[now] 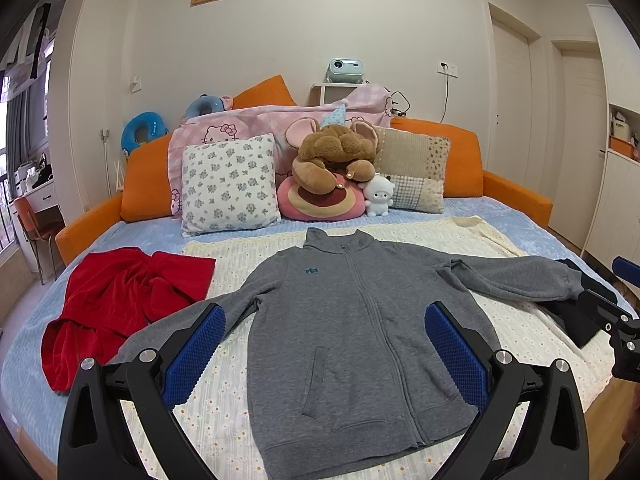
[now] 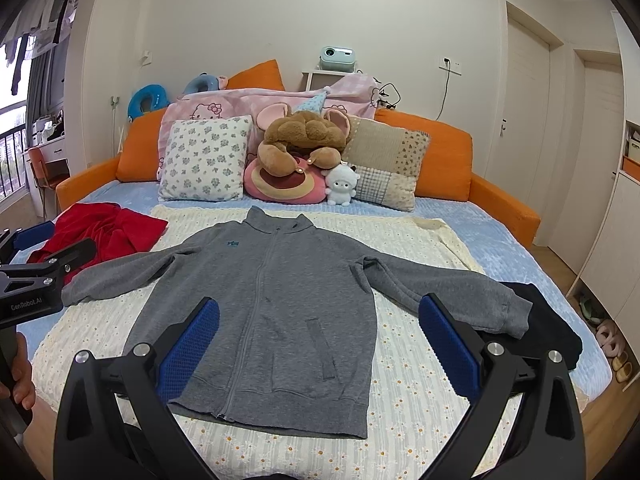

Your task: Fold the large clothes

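Observation:
A grey zip-up jacket (image 1: 352, 344) lies flat, front up, on a cream flowered blanket (image 1: 224, 420) on the bed, both sleeves spread out; it also shows in the right wrist view (image 2: 280, 312). My left gripper (image 1: 324, 316) is open and empty, held above the jacket's lower half. My right gripper (image 2: 318, 312) is open and empty, above the jacket's hem and right sleeve. The right gripper also shows at the right edge of the left wrist view (image 1: 612, 300), and the left gripper at the left edge of the right wrist view (image 2: 44, 252).
A crumpled red garment (image 1: 120, 296) lies left of the jacket. A black garment (image 2: 544, 328) lies under the right cuff. Pillows and plush toys (image 1: 336, 160) line the orange bed frame (image 1: 516, 196). Slippers (image 2: 612, 344) sit on the floor at right.

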The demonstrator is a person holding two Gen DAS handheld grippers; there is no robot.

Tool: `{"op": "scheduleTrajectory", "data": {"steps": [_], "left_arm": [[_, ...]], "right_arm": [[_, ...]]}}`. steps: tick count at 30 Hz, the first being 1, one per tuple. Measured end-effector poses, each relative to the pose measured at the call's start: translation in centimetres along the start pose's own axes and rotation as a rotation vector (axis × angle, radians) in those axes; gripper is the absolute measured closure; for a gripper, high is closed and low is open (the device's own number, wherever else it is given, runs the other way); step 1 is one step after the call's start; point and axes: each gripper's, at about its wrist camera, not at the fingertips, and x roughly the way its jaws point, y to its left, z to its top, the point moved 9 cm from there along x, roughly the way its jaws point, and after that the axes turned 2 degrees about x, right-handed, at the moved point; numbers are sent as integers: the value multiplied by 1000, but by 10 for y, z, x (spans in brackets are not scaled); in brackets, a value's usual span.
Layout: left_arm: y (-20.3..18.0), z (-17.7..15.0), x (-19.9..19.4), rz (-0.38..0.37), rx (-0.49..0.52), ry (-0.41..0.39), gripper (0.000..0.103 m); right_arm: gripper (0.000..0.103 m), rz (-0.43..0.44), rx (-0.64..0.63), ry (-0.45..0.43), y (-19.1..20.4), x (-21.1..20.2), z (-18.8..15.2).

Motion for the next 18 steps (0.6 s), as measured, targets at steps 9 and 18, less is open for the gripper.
{"op": "scheduleTrajectory", "data": {"steps": [9, 18], "left_arm": [[1, 0, 0, -1, 0, 1, 2], [1, 0, -1, -2, -2, 4, 2]], "right_arm": [[4, 1, -1, 2, 0, -1, 1], [4, -1, -2, 1, 0, -2, 2]]}}
